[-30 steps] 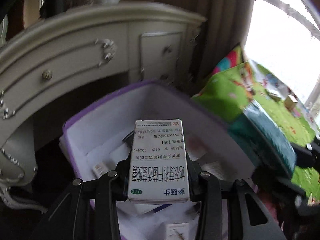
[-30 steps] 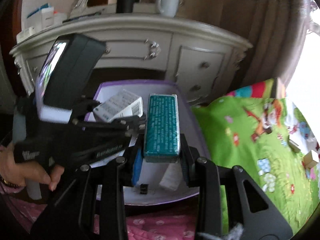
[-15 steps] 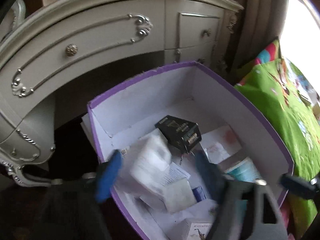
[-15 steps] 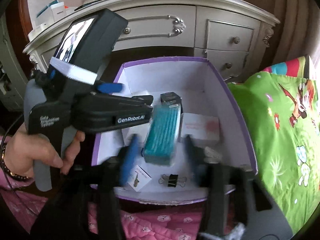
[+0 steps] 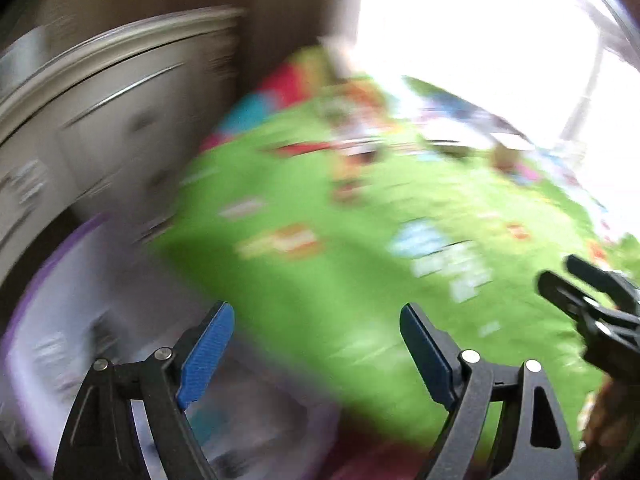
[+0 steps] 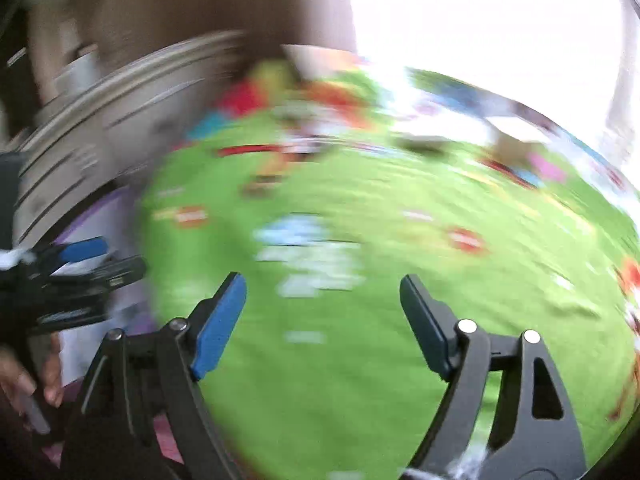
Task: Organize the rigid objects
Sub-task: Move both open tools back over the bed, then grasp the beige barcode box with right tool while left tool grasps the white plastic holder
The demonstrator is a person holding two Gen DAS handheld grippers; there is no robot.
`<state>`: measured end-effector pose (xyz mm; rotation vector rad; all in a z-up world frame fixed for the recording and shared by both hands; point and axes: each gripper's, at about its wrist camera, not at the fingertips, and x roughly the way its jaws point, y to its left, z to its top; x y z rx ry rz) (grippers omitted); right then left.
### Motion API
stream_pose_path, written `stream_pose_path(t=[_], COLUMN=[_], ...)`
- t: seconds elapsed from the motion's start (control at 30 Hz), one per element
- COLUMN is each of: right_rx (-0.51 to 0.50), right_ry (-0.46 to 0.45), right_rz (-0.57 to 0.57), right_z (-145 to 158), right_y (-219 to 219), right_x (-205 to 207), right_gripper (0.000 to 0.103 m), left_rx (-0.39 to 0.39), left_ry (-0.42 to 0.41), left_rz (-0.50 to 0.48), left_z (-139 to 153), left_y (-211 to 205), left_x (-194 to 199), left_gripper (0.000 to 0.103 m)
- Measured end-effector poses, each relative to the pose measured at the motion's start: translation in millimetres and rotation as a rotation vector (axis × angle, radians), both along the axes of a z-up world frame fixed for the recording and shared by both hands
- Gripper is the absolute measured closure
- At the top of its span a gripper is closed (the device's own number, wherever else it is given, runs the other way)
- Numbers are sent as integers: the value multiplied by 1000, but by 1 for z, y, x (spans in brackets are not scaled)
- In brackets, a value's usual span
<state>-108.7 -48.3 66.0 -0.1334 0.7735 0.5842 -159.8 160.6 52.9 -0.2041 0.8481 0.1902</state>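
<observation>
Both views were badly smeared, so I logged only the coarse layout. Nearest in the left wrist view, my left gripper (image 5: pixel 316 334) stood with its jaws spread wide, the blue pads (image 5: pixel 206 354) well apart and nothing between them. The right gripper (image 6: pixel 322 314) showed the same in its own view: jaws wide, blue-faced fingers (image 6: pixel 218 326) holding nothing. At the lower left of the left view lay the purple-rimmed box (image 5: pixel 44 272), white inside; pale and teal shapes sat in it, too blurred for me to name, so I could not tell which of the rigid objects they were. The left gripper hung just past the box's right side, over the green blanket (image 5: pixel 360 272). In the right view a strip of the same box (image 6: pixel 100 216) showed at the left edge, with the other gripper's black body crossing in front of it, a hand wrapped round its handle lower left. The right gripper pointed over the green cartoon-print blanket (image 6: pixel 400 280), well clear of the box. At the right edge of the left view the black tips of the right gripper intruded over the blanket. Farther back stood the cream dresser (image 5: pixel 120 120) with its drawer fronts, beside brown curtains (image 5: pixel 288 8), and a glaring window (image 6: pixel 480 12) washed out the upper right.
</observation>
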Motion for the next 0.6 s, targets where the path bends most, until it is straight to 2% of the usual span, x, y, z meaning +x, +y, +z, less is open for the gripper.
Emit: stream_pose_path(t=[0.1, 0.23, 0.3, 0.37, 0.43, 0.5, 0.57, 0.6], right_rx=[19, 80, 129, 202, 265, 329, 379, 389], right_ry=[52, 148, 183, 211, 233, 246, 248, 245], right_rz=[-177, -343, -409, -488, -549, -604, -668, -689], right_z=[-15, -34, -40, -40, -36, -26, -14, -11], right_y=[-55, -105, -117, -125, -127, -124, -113, -108], right_x=[48, 122, 156, 193, 223, 249, 277, 288], right_gripper=[21, 21, 21, 21, 21, 20, 14, 9], left_rx=[24, 52, 62, 77, 45, 66, 82, 74], left_ry=[-17, 34, 56, 64, 68, 72, 80, 77], left_rz=[-124, -192, -208, -219, -268, -271, -271, -271], left_z=[-9, -29, -40, -43, -45, -47, -49, -49], left_y=[-40, -71, -76, -76, -77, -80, -82, -81], left_x=[58, 135, 157, 164, 165, 163, 167, 166], left_gripper=[16, 16, 16, 13, 0, 0, 0, 0])
